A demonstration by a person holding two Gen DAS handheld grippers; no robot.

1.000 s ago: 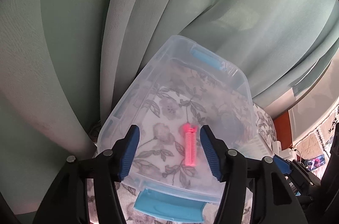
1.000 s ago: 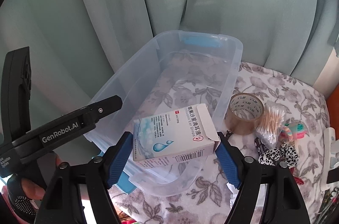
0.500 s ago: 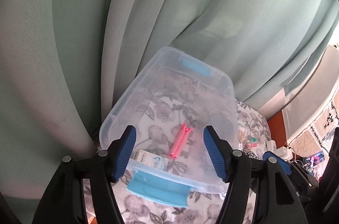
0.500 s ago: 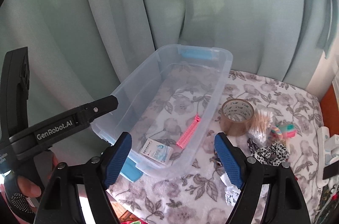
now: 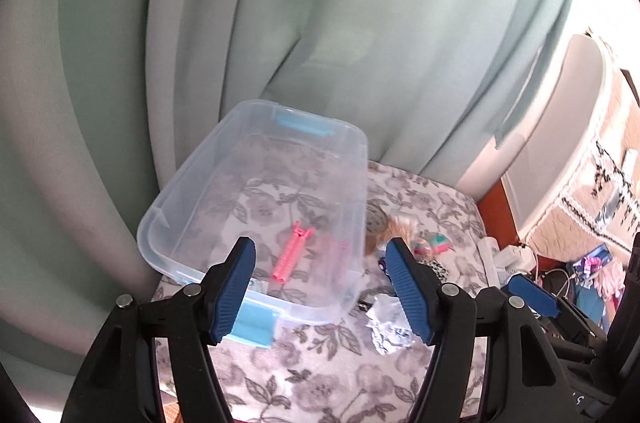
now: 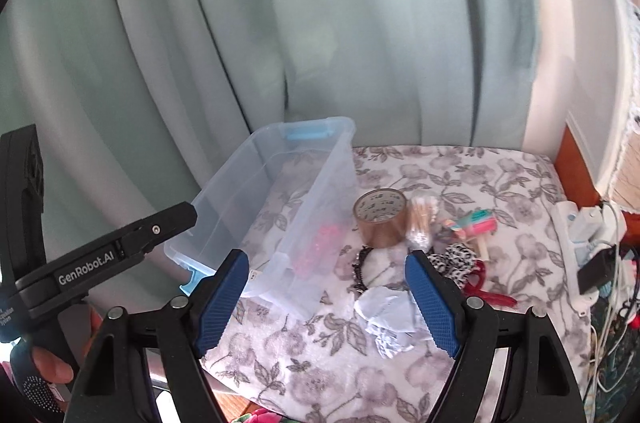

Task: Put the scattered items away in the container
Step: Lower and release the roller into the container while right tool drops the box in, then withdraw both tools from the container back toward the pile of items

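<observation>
Your left gripper and right gripper both angle downward, jaws spread and empty. The clear container sits beyond them at left, holding one pink clip. Right of it lie one tape roll, one cotton-swab pack and one crumpled paper.

My pads are ribbed matt blue rubber on smooth black plastic arms. Ahead to my left the bin is clear glossy plastic. The cloth under it looks soft and slightly fuzzy. Just ahead lies crumpled paper; beyond it, shiny brown tape. The curtain behind is matt fabric.
</observation>
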